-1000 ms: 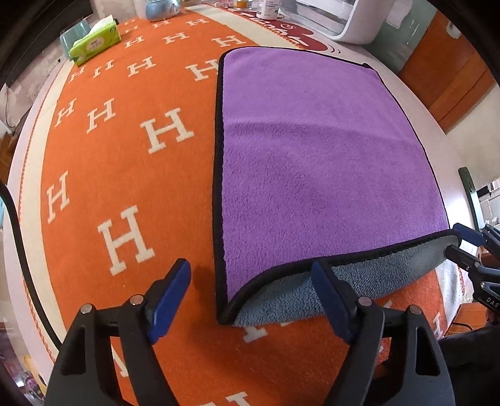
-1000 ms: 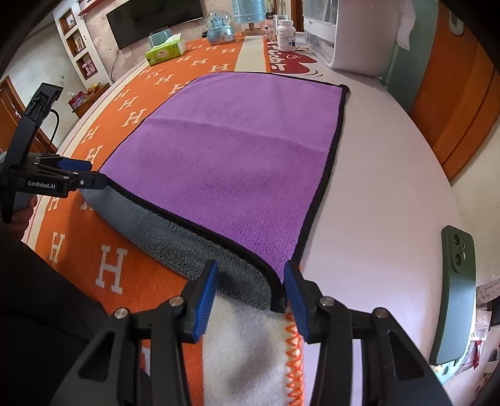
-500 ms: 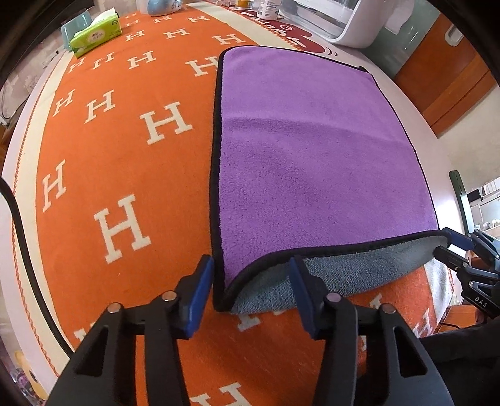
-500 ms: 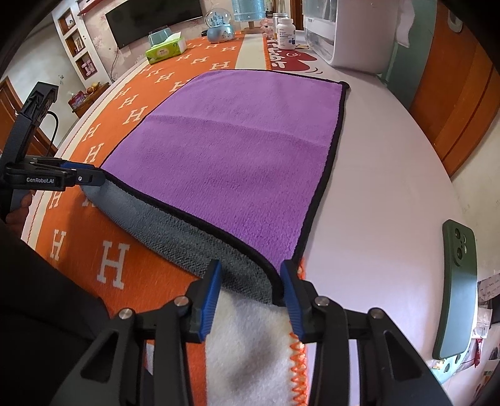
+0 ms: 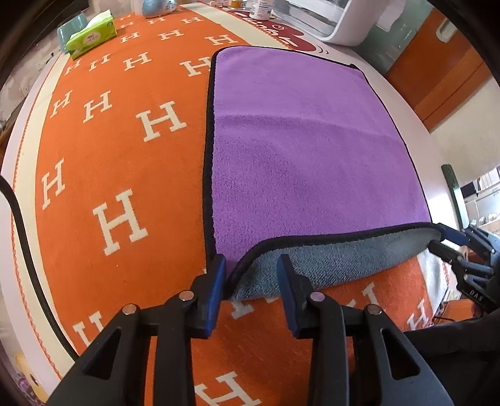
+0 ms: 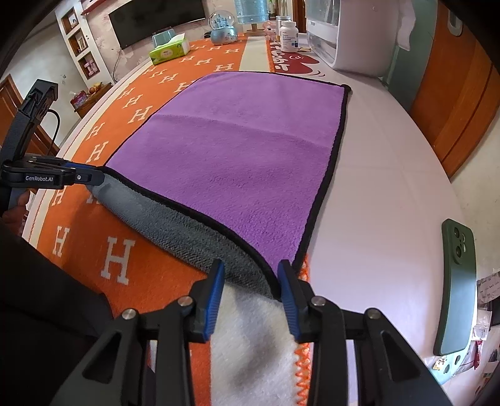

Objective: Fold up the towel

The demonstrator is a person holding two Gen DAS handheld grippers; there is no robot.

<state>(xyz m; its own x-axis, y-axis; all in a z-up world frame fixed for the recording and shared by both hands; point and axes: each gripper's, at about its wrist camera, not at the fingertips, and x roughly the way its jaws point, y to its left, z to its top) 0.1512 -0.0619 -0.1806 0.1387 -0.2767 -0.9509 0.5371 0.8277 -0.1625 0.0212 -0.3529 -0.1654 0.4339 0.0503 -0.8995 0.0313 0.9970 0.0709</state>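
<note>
- The purple towel (image 5: 306, 150) (image 6: 250, 156) lies spread on an orange H-patterned table cover (image 5: 118, 175) (image 6: 134, 250), its far part flat and its right strip over the bare white tabletop (image 6: 384, 193).
- Its near edge is lifted off the cover, showing the grey underside (image 5: 328, 259) (image 6: 175, 221) below the black piping.
- A faint crease crosses the purple face from side to side in both views.
- The left gripper (image 5: 251, 274) (image 6: 100, 175) sits at the near left corner of the towel; its blue pads (image 5: 215, 281) stand apart with the raised corner between them, the left pad touching the piping, the right pad clear of the cloth.
- Seen from the right wrist view, the left gripper's tip meets that corner, but I cannot tell whether it pinches the fabric.
- The right gripper (image 6: 250, 281) (image 5: 443, 237) sits at the near right corner; its blue pads (image 6: 289, 293) are spread, the right pad against the black edge, the left one close beside the grey underside.
- So both claws are parted around the corners rather than closed tight.
- A green phone (image 6: 456, 290) lies on the tabletop well to the right of the towel.
- A green tissue pack (image 5: 90, 37) (image 6: 170, 50) rests at the far left of the cover.
- A white pill bottle (image 6: 289, 36) and a snow globe (image 6: 222, 28) stand beyond the towel's far edge.
- A white appliance (image 6: 350, 34) stands at the far right.
</note>
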